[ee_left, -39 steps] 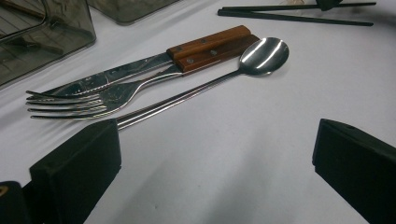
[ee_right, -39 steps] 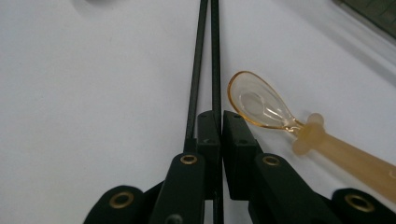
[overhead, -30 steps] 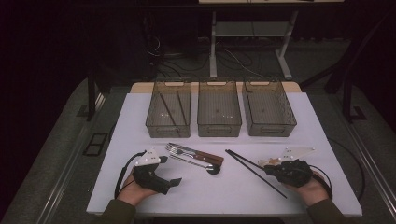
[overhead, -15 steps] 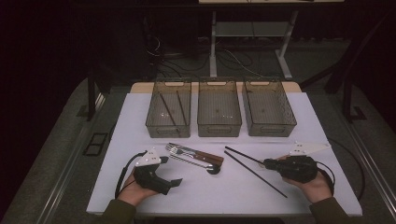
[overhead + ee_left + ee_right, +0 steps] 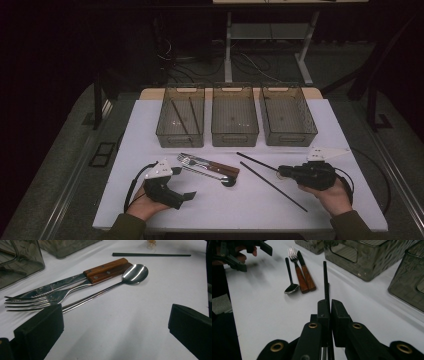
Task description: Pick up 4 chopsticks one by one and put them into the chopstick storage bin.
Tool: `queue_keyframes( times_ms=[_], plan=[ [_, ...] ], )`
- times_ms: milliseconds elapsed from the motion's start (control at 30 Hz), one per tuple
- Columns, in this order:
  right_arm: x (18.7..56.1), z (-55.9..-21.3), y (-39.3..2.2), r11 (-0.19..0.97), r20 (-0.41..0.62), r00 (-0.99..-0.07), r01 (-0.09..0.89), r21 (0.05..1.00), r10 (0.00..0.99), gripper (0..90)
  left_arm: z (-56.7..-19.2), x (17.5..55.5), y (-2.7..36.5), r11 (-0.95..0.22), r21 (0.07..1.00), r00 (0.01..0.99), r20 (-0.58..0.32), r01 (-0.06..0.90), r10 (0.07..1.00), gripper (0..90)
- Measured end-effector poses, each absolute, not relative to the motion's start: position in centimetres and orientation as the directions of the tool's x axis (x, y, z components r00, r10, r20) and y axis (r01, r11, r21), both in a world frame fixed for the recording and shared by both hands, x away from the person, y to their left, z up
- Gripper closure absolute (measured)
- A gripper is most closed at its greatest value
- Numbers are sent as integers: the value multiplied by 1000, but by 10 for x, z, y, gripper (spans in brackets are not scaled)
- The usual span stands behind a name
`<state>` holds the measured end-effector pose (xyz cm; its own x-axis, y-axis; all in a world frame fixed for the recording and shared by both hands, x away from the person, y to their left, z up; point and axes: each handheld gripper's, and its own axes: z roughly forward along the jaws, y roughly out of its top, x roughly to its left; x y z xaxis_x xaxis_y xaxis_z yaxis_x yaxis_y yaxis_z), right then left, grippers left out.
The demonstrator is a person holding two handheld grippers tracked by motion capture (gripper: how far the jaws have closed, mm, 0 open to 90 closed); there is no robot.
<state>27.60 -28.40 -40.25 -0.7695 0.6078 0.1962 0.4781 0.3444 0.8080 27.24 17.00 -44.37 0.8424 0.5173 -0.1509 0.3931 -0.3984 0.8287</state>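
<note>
My right gripper [image 5: 281,171] [image 5: 330,307] is shut on one end of a black chopstick [image 5: 255,161] [image 5: 325,277], which points left and away over the white table [image 5: 145,140]. A second black chopstick [image 5: 272,186] lies loose on the table just in front of it. A fork [image 5: 187,160] [image 5: 27,302], a wooden-handled knife [image 5: 222,170] [image 5: 107,268] and a spoon [image 5: 229,181] [image 5: 135,271] lie together at the table's middle. My left gripper [image 5: 187,196] [image 5: 115,332] rests open near the front left, its jaws aimed at the cutlery, with nothing between them.
Three clear bins stand in a row at the back: the left bin [image 5: 181,137] holds two dark chopsticks [image 5: 180,117], while the middle bin [image 5: 235,136] and right bin [image 5: 290,136] look bare. The table's front edge runs just under both hands.
The right gripper has shifted slightly, and the chopstick it grips has swung away from the other one, which stays on the table. The left gripper has not moved.
</note>
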Motion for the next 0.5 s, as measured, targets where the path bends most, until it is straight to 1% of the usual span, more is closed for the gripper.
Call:
queue_keyframes(
  times_ms=[500],
  plan=[
    [287,-391,-272,313,201,-769,464,829,607,857,-443,272,166,-403,837,852,-131,369,507,0]
  ],
)
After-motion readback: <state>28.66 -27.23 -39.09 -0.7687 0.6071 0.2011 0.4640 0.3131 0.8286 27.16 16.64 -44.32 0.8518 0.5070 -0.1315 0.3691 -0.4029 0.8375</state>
